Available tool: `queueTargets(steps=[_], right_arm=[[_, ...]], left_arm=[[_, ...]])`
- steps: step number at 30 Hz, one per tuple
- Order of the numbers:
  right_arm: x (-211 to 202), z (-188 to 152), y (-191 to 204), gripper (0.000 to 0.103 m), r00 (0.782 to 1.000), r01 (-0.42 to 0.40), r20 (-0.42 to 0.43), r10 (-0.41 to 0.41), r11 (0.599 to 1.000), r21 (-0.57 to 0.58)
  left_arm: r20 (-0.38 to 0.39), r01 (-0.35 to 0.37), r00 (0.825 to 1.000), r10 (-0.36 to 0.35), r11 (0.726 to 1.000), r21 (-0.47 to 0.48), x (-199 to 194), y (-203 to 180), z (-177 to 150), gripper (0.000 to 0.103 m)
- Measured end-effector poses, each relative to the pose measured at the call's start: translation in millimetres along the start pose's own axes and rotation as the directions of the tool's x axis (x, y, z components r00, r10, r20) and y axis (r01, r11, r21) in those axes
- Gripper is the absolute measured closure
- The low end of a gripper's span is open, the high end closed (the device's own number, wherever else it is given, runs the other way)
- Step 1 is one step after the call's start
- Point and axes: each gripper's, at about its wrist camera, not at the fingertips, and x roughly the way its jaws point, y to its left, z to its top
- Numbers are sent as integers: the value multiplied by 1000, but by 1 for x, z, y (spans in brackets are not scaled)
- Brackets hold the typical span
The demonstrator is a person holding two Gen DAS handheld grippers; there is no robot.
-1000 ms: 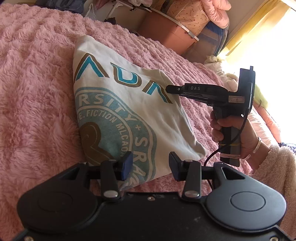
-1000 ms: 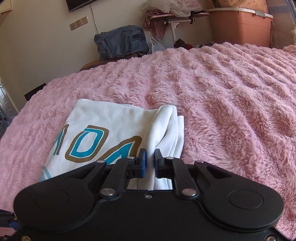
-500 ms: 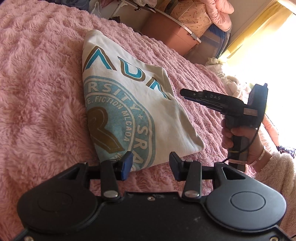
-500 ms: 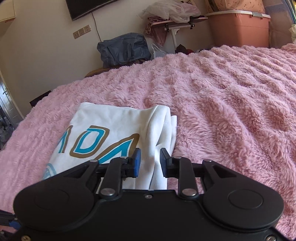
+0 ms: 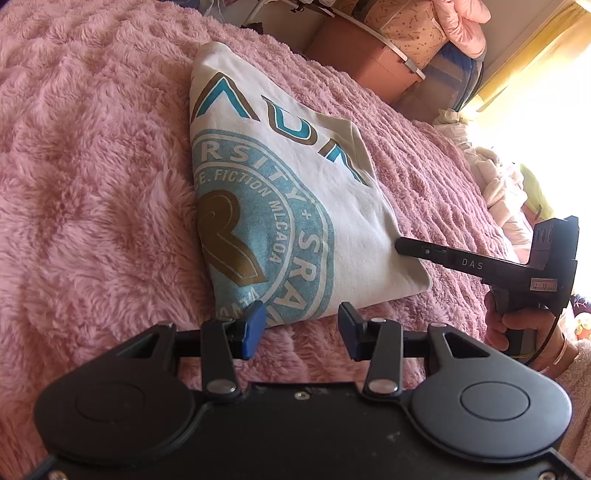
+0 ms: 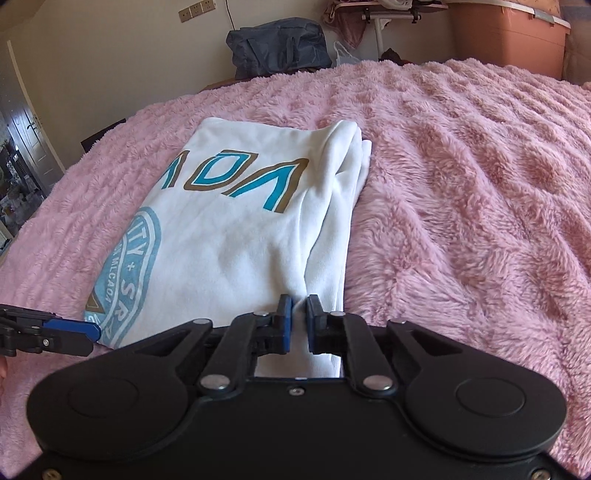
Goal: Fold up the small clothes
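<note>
Here the folded white shirt (image 5: 295, 206) lies flat on the pink fleece bed (image 5: 92, 166), print side up. The right hand-held gripper (image 6: 300, 321) has come down to a near-shut pinch; white cloth shows in the narrow gap at the shirt's bunched side edge (image 6: 332, 221), so it reads as closed on that edge. The left hand-held gripper (image 5: 302, 325) stands open, its blue pads just short of the shirt's near hem and touching nothing.

To do this step well, I would judge that the right pinch should take every layer of the stacked edge, not only the top one, or the fold will slide apart when lifted. The left should close on the near hem at the matching corner, so both ends rise level and the printed panel carries over without a twist. A low, slow lift would suit, since the fleece is likely to drag on the cotton.

Around it: a salmon storage bin (image 6: 509, 33) and a dark bag (image 6: 280, 44) stand beyond the bed, and loose clothes (image 5: 495, 184) lie by the bright window. None is near the shirt. The window glare washes out the far right of the left view.
</note>
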Motion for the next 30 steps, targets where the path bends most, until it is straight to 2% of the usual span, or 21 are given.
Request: queueTargets(steps=[5, 10, 14, 19, 21, 24, 25, 28, 30], right_arm=[[-14, 6, 2, 100, 999, 16, 46, -16, 1000, -2], [0, -3, -2, 100, 999, 32, 9, -32, 999, 16], [8, -11, -7, 100, 999, 30, 16, -31, 998, 61], [7, -10, -7, 99, 999, 30, 13, -31, 998, 56], [2, -8, -10, 91, 1000, 11, 22, -12, 998, 68], [-11, -3, -17, 63, 997, -40, 69, 33, 995, 92], [-15, -1, -21, 49, 995, -58, 84, 49, 993, 104], [-22, 4, -33, 47, 989, -102, 118, 86, 986, 132], [-23, 8, -42, 47, 987, -120, 126, 102, 981, 152]], left_arm=[[-11, -22, 1000, 22, 999, 32, 2, -7, 2, 57], [-20, -12, 1000, 12, 1000, 19, 6, -1, 3, 57], [-22, -18, 1000, 19, 999, 31, 9, -1, 2, 57], [-25, -20, 999, 21, 1000, 24, 9, -3, 3, 57], [-22, 0, 1000, 0, 1000, 29, 2, -7, 7, 57], [15, 76, 997, -76, 996, 50, -19, -9, 15, 57], [34, 101, 994, -103, 993, 56, -27, -8, 19, 56], [93, 159, 982, -163, 986, 41, -48, 4, 35, 55], [137, 158, 978, -159, 987, 19, -56, 19, 47, 53]])
